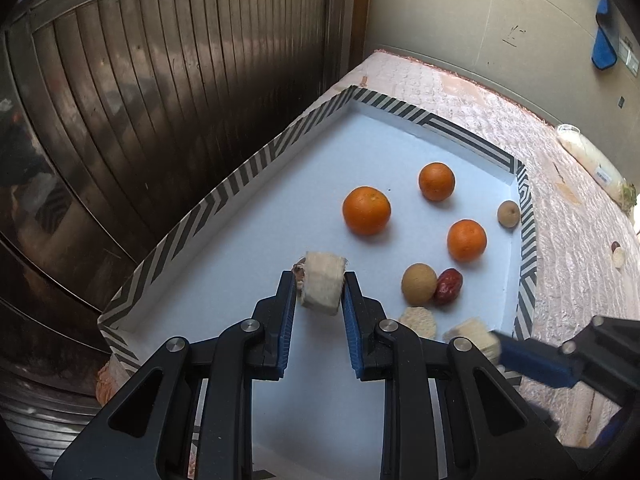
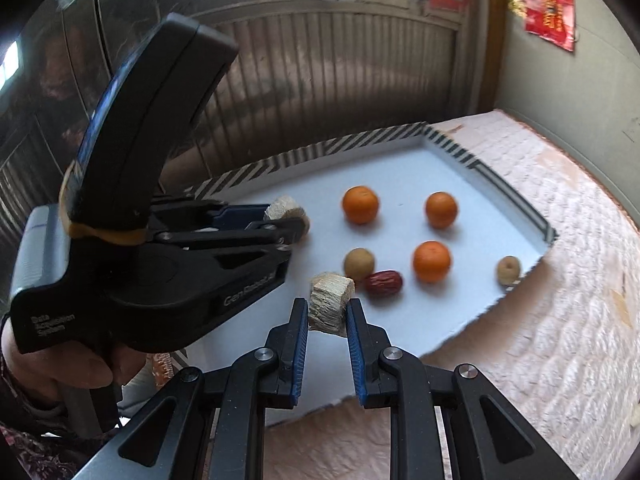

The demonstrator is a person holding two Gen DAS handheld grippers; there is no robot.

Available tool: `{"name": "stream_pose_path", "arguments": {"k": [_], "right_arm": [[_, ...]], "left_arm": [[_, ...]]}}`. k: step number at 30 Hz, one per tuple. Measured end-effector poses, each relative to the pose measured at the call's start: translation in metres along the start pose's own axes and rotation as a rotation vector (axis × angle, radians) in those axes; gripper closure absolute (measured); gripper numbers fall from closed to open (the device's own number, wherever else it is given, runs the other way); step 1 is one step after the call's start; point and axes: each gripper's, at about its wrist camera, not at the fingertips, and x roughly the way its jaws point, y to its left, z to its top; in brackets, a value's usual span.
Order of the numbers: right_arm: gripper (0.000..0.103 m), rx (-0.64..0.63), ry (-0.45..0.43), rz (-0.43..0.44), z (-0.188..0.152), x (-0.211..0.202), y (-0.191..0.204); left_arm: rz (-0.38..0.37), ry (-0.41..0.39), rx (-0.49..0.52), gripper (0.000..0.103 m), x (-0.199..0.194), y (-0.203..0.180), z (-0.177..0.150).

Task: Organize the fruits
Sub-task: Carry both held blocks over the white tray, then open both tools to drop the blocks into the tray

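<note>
A white tray (image 1: 224, 192) with a black-and-white striped rim holds three oranges (image 1: 366, 211), two small tan round fruits (image 1: 419, 284), a red date (image 1: 449, 286) and a pale round slice (image 1: 418, 320). My left gripper (image 1: 319, 280) is shut on a pale fibrous chunk (image 1: 322, 292), held above the tray's near left part. In the right wrist view my right gripper (image 2: 327, 308) is shut on a second pale chunk (image 2: 330, 306), just in front of the date (image 2: 383, 282). The left gripper (image 2: 286, 220) shows there at left with its chunk (image 2: 286, 208).
The tray (image 2: 452, 142) sits on a pink quilted cloth (image 1: 580, 260) against a ribbed metal shutter (image 1: 160, 80) on the left. A clear bag with something white (image 1: 592, 156) and two small items (image 1: 618, 254) lie on the cloth at right. A hand (image 2: 60, 368) grips the left gripper's handle.
</note>
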Motion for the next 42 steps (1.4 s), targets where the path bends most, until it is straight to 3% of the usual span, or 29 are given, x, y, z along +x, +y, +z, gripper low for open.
{"name": "stream_pose_path", "arguments": {"k": [17, 21, 26, 27, 29, 30, 31, 42], "right_arm": [[0.084, -0.029, 0.073, 0.074, -0.004, 0.029, 0.020], [0.075, -0.024, 0.071, 0.086, -0.007, 0.028, 0.022], [0.074, -0.002, 0.057, 0.099, -0.009, 0.020, 0.018], [0.074, 0.003, 0.054, 0.099, -0.010, 0.018, 0.016], [0.074, 0.009, 0.044, 0.095, -0.010, 0.013, 0.012], [0.074, 0.013, 0.036, 0.093, -0.011, 0.009, 0.011], [0.074, 0.016, 0.031, 0.092, -0.011, 0.006, 0.010], [0.073, 0.116, -0.047, 0.007, -0.034, -0.051, -0.034]], "left_arm": [[-0.024, 0.010, -0.032, 0.081, 0.010, 0.001, 0.010], [-0.018, 0.013, -0.032, 0.081, 0.011, 0.000, 0.011], [-0.005, 0.022, -0.027, 0.079, 0.012, -0.001, 0.012], [-0.001, 0.022, -0.023, 0.076, 0.012, -0.002, 0.012], [0.010, 0.014, -0.017, 0.061, 0.010, -0.004, 0.013], [0.013, 0.006, -0.016, 0.049, 0.009, -0.005, 0.013], [0.016, -0.006, -0.016, 0.043, 0.007, -0.006, 0.014], [-0.009, -0.050, 0.063, 0.043, -0.004, -0.053, 0.024]]}}
